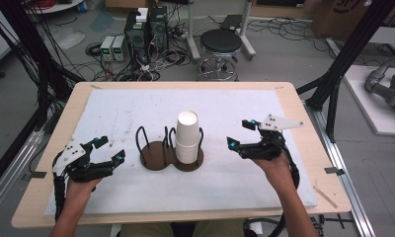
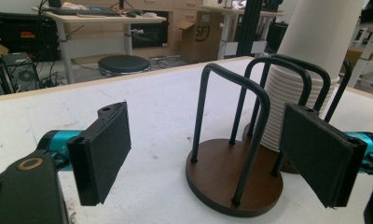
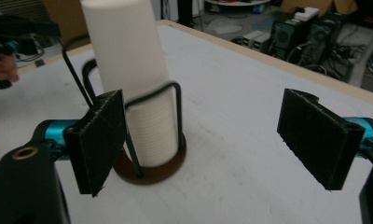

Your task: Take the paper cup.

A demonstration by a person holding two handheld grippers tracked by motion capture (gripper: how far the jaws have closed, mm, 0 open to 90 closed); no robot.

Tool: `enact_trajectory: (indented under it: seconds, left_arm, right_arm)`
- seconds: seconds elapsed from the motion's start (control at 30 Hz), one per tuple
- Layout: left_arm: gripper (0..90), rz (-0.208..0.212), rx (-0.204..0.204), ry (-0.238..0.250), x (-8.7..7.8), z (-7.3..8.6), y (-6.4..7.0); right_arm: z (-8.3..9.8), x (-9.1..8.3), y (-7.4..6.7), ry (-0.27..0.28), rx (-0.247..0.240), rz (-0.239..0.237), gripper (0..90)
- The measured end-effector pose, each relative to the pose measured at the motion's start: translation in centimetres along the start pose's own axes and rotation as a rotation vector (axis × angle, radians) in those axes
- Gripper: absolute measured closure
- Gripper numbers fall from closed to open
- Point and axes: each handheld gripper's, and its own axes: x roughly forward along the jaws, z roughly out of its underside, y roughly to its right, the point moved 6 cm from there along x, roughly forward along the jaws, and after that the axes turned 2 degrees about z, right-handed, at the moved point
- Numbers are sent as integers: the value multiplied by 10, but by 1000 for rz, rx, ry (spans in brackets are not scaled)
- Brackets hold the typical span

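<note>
Stack of white paper cups [image 1: 187, 137] stands upside down in right half of twin wire cup holder [image 1: 170, 150], mid-desk [image 1: 294, 98]. Left hand-held gripper [image 1: 105, 149] and right hand-held gripper [image 1: 240, 133] flank it, jaws spread, holding nothing.
</note>
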Motion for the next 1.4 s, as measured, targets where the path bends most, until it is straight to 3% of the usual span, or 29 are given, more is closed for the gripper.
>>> enact_trajectory:
  seconds: [0.2,0.43,0.97,1.03,1.17,1.4]
  left_arm:
    - [169,8,-1,-7,1,1,1]
    - [169,14,-3,-7,1,1,2]
    - [169,29,2,-19,5,3,5]
    - [169,31,-1,-19,5,3,5]
    - [169,31,-1,-19,5,3,5]
    - [169,31,-3,-19,5,3,5]
  right_arm:
    - [-38,26,-19,-24,-63,-79,161]
    - [-62,54,-39,-57,-107,-147,169]
    - [-68,91,-53,-151,-142,-193,217]
    - [-69,93,-53,-151,-157,-195,284]
    - [-69,94,-53,-153,-164,-197,330]
    - [-71,93,-55,-158,-183,-199,343]
